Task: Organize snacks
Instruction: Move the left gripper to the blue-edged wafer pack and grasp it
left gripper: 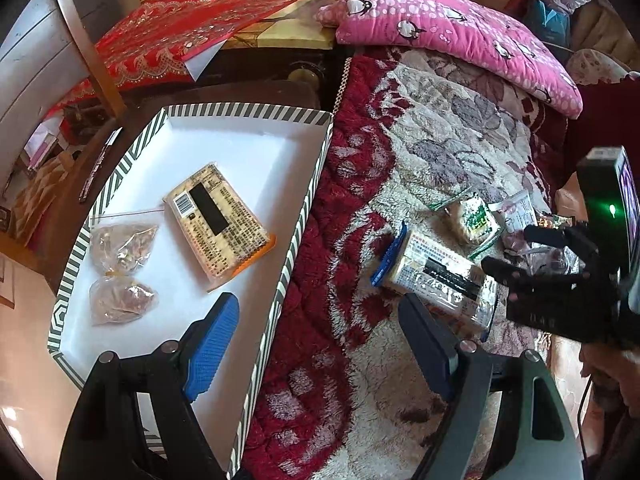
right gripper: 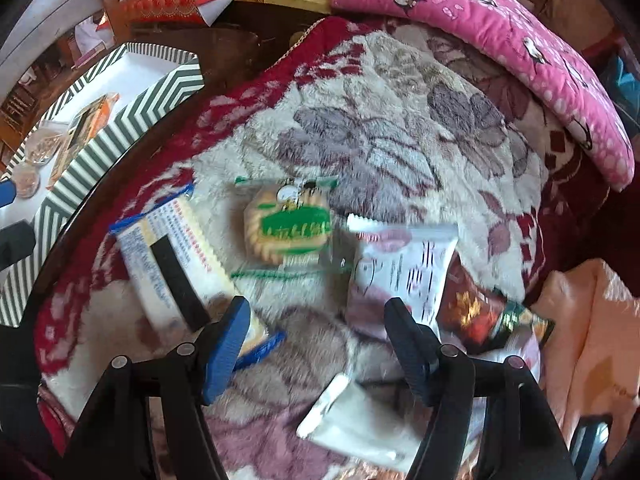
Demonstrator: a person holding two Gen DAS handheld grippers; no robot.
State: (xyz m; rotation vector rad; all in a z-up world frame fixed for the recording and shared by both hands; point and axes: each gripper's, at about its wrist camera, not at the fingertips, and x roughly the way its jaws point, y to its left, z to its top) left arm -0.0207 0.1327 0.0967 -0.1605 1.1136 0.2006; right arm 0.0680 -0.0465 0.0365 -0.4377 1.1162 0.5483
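A striped-rim white box (left gripper: 308, 216) holds an orange-edged cracker pack (left gripper: 220, 222) and two clear bags of snacks (left gripper: 122, 264). My left gripper (left gripper: 320, 336) is open and empty, straddling the box's right wall. On the floral blanket lie a blue-edged cracker pack (left gripper: 436, 280), a green biscuit pack (left gripper: 474, 220) and a white packet (left gripper: 520, 210). My right gripper (right gripper: 316, 332) is open and empty above the blanket, between the blue-edged pack (right gripper: 172, 256) and the white packet (right gripper: 404, 268). The green biscuit pack (right gripper: 288, 224), a dark red packet (right gripper: 476, 316) and another white packet (right gripper: 352, 424) lie around it.
A pink penguin pillow (left gripper: 448, 28) lies at the back of the blanket (left gripper: 440, 140). A red patterned cloth (left gripper: 168, 36) covers a table behind the box. The striped box (right gripper: 116, 132) shows at the left of the right wrist view. A peach cloth (right gripper: 592, 340) lies at the right.
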